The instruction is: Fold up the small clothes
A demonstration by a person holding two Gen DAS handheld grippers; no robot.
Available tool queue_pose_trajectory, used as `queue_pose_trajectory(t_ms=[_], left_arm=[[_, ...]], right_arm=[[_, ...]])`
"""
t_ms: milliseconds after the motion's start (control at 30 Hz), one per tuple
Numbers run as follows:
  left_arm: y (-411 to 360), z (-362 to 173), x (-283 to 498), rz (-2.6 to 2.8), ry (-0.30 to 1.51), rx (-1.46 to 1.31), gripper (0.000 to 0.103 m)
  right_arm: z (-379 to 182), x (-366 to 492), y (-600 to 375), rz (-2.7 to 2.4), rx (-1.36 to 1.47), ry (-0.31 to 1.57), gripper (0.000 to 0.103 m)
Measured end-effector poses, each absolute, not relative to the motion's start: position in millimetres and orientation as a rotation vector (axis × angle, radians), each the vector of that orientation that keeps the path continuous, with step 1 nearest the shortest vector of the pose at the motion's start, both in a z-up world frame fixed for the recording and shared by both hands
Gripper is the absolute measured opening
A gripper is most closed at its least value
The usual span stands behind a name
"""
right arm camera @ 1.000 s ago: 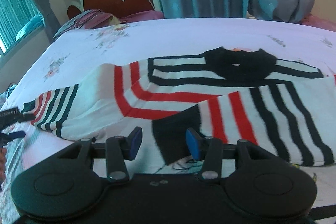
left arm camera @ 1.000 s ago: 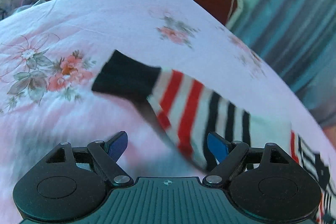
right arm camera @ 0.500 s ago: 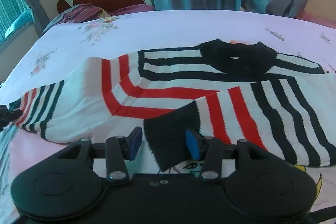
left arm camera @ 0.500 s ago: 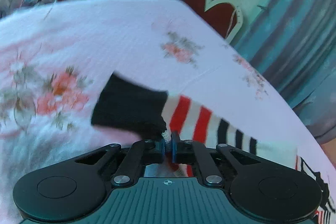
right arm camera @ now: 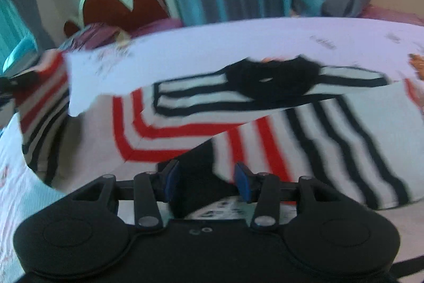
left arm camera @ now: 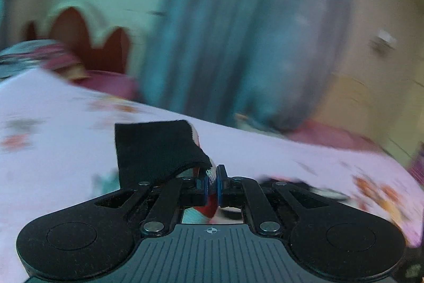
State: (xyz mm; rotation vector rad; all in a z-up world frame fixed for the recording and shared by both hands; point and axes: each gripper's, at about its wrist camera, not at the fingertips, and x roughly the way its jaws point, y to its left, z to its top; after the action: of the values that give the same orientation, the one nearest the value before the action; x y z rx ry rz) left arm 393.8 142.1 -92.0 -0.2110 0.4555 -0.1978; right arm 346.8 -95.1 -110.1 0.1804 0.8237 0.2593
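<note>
Striped sweater [right arm camera: 238, 123] lies spread on the floral bedsheet [right arm camera: 238, 39], collar away from the right gripper, one sleeve folded across the body. That sleeve's black cuff [right arm camera: 201, 177] sits between the fingers of the right gripper [right arm camera: 206, 181], which stand apart on either side; contact cannot be told. Spread and position much as a second ago.

Left gripper [left arm camera: 211, 183]: jaws pressed together, pinching the other sleeve just behind its cuff [left arm camera: 156, 147]. A second ago they stood wide over the sleeve lying flat; half a second ago already clamped. Now the cuff flops over the left finger, clear of the sheet. In the right view the sleeve [right arm camera: 42, 102] hangs raised at far left. Headboard [left arm camera: 87, 44] and curtain [left arm camera: 225, 44] beyond, blurred.
</note>
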Motion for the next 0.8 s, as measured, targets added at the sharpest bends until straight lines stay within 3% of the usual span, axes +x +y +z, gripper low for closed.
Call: queue_pose_trajectory(t_ms=[200, 367, 400, 467, 500, 533, 800], left_arm=[[16.0, -131.4, 406.5, -0.424, 0.567, -0.024, 0.005], [-27.1, -164.1, 395.4, -0.452, 0.696, 0.113, 0.007], [-29.0, -162.9, 389.3, -0.452, 0.692, 0.128, 0.013], [-28.5, -157.0, 377.7, -0.443, 0.677, 0.151, 0.046], [-23.9, -152.2, 370.6, -0.418, 0.654, 0.159, 0.076], [-21.8, -147.7, 362.8, -0.399, 0.622, 0.162, 0.085], [40.1, -133.9, 337.2, -0.201, 0.582, 0.204, 0.085]], right_arm=[[-101.9, 330.0, -160.2, 0.157, 0.214, 0.8, 0.049], [-106.2, 319.7, -192.1, 0.143, 0.281, 0.811, 0.051], [-106.3, 319.9, -194.7, 0.147, 0.287, 0.811, 0.053], [-106.4, 321.3, -196.9, 0.163, 0.306, 0.81, 0.056], [-106.4, 322.7, -197.2, 0.176, 0.32, 0.813, 0.057], [-106.5, 324.4, -196.6, 0.189, 0.337, 0.816, 0.058], [-102.6, 331.7, -155.4, 0.3, 0.265, 0.818, 0.062]])
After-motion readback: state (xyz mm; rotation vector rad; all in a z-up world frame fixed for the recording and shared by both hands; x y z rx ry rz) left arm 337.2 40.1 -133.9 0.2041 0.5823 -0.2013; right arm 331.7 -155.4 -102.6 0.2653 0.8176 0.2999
